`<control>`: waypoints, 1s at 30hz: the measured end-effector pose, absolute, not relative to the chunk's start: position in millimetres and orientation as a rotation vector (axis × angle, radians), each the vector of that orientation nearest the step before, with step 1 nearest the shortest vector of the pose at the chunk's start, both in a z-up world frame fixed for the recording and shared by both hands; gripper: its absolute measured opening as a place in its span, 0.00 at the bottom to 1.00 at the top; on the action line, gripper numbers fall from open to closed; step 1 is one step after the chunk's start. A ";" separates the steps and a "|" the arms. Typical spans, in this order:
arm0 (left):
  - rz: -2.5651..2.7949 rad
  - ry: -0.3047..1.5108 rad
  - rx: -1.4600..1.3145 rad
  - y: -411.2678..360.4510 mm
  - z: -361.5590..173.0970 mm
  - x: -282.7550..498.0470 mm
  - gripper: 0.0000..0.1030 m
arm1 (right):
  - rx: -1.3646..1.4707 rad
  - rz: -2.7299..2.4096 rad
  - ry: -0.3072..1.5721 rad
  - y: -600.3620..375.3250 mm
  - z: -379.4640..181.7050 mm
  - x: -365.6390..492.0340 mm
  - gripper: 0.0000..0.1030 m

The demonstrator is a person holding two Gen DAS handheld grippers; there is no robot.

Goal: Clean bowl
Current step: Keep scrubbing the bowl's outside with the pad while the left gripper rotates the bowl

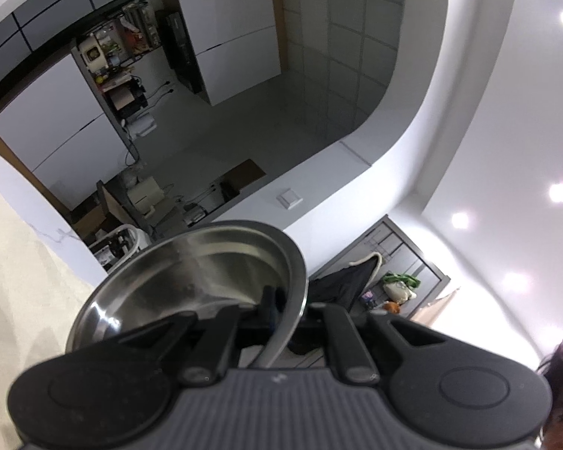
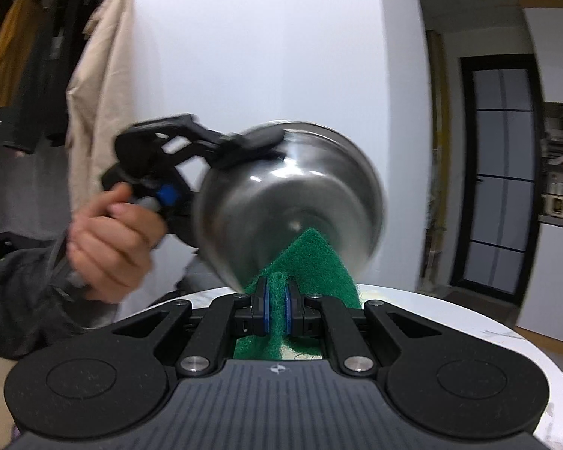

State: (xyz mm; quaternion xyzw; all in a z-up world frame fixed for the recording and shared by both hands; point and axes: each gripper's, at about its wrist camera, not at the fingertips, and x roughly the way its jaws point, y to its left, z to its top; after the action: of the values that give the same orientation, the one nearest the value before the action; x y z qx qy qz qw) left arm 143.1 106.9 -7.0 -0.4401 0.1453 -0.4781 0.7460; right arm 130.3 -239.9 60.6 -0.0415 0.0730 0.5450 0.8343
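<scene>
A shiny steel bowl [image 1: 191, 281] is held in the air by its rim. My left gripper [image 1: 281, 311] is shut on the rim, one finger inside the bowl and one outside. In the right wrist view the bowl [image 2: 292, 195] shows its outer underside, tilted, with the left gripper [image 2: 251, 146] clamped on its upper left rim. My right gripper [image 2: 277, 300] is shut on a green scouring pad [image 2: 311, 258]. The pad's tip touches the bowl's outer base.
A white round table [image 2: 469, 322] lies below the right gripper. A white wall [image 2: 262, 37] stands behind the bowl, with hanging clothes [image 2: 94, 75] to the left and a dark glass door [image 2: 503, 172] to the right. The left view looks up at kitchen cabinets [image 1: 229, 33] and ceiling.
</scene>
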 end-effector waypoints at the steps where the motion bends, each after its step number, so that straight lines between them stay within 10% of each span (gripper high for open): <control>1: -1.048 0.320 -0.962 107.2 -7.1 143.6 0.06 | -0.085 1.166 0.147 -239.9 62.0 127.8 0.08; 30: -1.078 0.321 -0.926 108.1 -6.2 138.8 0.06 | -0.060 1.020 0.188 -260.9 63.9 153.6 0.08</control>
State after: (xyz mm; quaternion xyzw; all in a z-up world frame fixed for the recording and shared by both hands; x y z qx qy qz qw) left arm 138.8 108.1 -6.2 -0.4230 0.1465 -0.4926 0.7463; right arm 153.6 -260.9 63.9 -0.0287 0.0899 0.4873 0.8681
